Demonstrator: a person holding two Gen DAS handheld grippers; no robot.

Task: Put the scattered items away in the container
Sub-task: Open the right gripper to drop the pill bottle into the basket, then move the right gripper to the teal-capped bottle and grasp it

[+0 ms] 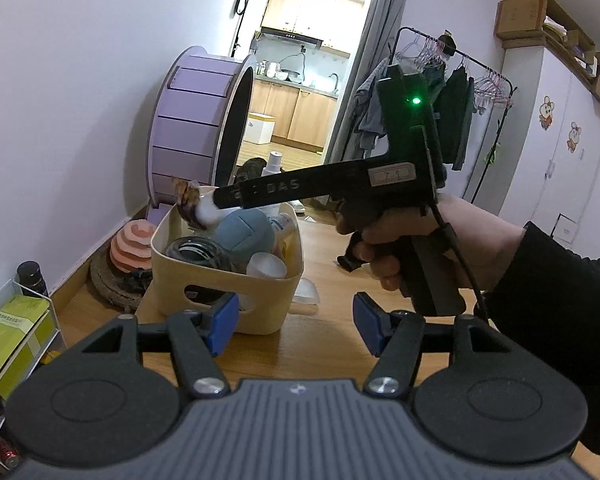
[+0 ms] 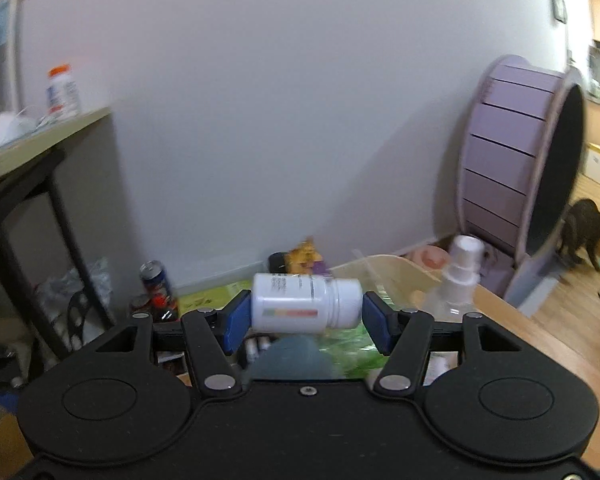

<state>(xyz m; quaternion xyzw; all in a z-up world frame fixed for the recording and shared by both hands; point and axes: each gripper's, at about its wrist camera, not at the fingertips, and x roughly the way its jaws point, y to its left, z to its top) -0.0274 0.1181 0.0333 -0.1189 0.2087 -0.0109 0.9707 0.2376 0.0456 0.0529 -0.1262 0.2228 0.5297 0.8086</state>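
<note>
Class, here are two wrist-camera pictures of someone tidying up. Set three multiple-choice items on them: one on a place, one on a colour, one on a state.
1. Where is the blue ball?
A. In the cream container
B. On the floor
C. On a shelf

2. What colour are the pads of the left tongs?
A. Red
B. Blue
C. White

3. How do the left tongs stand?
A. Shut on a jar
B. Shut on the ball
C. Open, with nothing between them

Key: 1 A, the ball sits among the things inside the container. 2 B, both pads show blue. 3 C, there is a clear gap between the pads.
</note>
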